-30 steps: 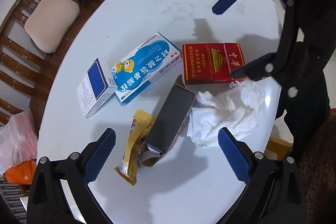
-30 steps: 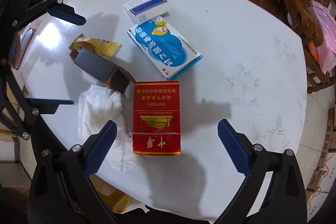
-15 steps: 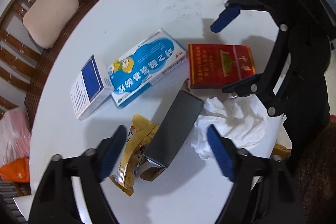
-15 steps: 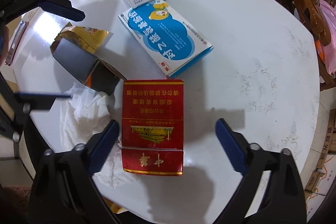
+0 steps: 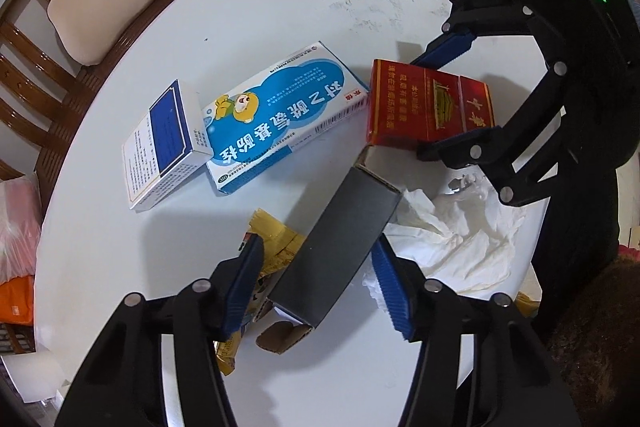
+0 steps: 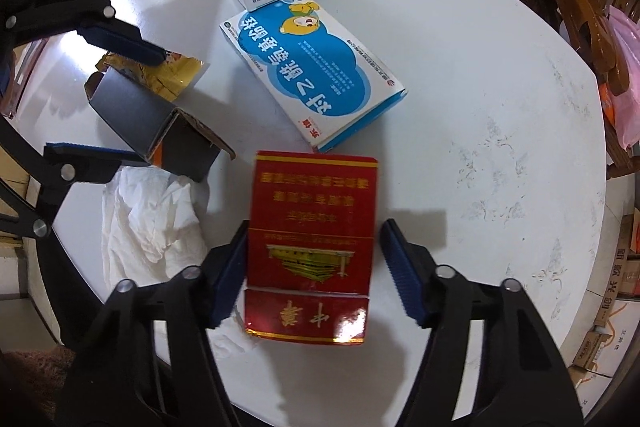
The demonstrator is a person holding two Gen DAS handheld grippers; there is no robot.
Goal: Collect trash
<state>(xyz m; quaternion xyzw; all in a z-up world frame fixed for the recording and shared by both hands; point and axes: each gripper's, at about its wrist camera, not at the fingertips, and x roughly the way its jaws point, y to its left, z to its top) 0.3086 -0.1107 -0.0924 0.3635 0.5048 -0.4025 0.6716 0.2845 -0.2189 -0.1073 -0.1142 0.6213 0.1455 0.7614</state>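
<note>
On the round white table [image 5: 280, 11] lie a dark grey open box [image 5: 336, 255], a yellow wrapper [image 5: 272, 247], crumpled white tissue [image 5: 452, 243], a red cigarette carton [image 6: 312, 239], a blue-and-white medicine box [image 5: 280, 119] and a small white box with a blue panel [image 5: 164, 143]. My left gripper [image 5: 316, 287] is open with its jaws on either side of the grey box, a gap on both sides. My right gripper [image 6: 316, 271] is open around the red carton; its left pad is at the carton's edge, the right pad stands off.
Wooden chairs with a beige cushion [image 5: 100, 7] ring the far side of the table. A pink plastic bag [image 6: 628, 67] lies on a chair. Cardboard boxes [image 6: 616, 319] stand on the floor. The tissue hangs over the near table edge.
Both grippers have moved down and forward and narrowed. The left one now straddles the grey box and the right one straddles the red carton.
</note>
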